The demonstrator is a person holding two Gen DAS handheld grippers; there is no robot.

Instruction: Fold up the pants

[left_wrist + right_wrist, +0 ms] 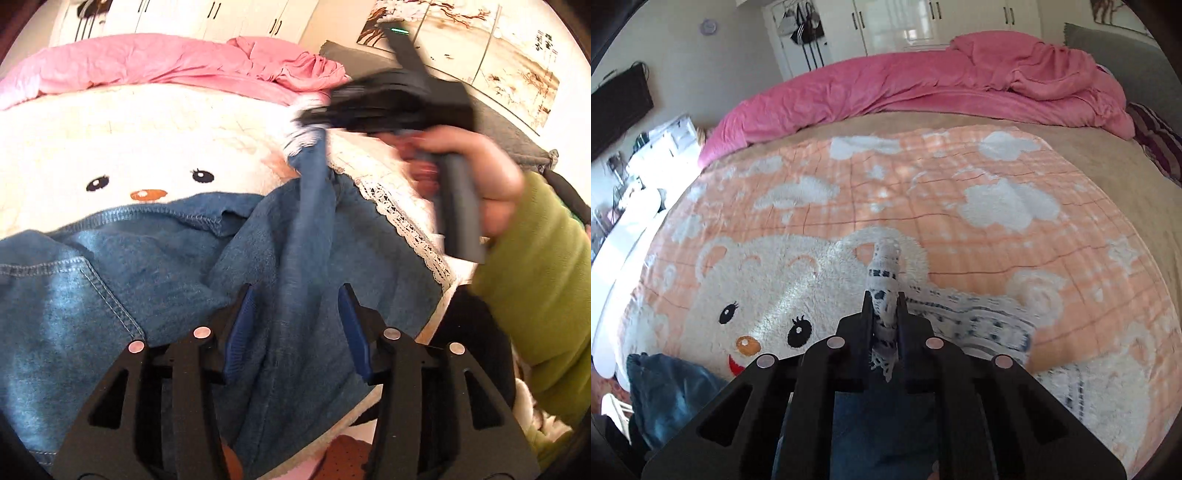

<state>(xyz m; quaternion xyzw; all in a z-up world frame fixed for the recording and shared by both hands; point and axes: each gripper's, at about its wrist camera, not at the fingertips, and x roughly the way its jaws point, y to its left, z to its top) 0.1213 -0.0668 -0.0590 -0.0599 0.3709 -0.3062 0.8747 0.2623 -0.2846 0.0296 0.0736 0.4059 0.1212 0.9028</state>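
Pants: blue denim pants [155, 280] with a frayed white hem [884, 295], spread over the near edge of the bed's peach bear-print fleece blanket [960, 177].
Left tongs [295, 325]: blue-padded fingers apart, just above the denim, a raised fold running between them.
Right tongs [884, 314]: pinched tight on the frayed hem, lifting that pant leg off the blanket.

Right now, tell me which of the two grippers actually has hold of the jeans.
The right gripper: its jaws are shut on the frayed white hem of the jeans, lifting that leg. The left gripper is open, its blue pads apart above the denim.
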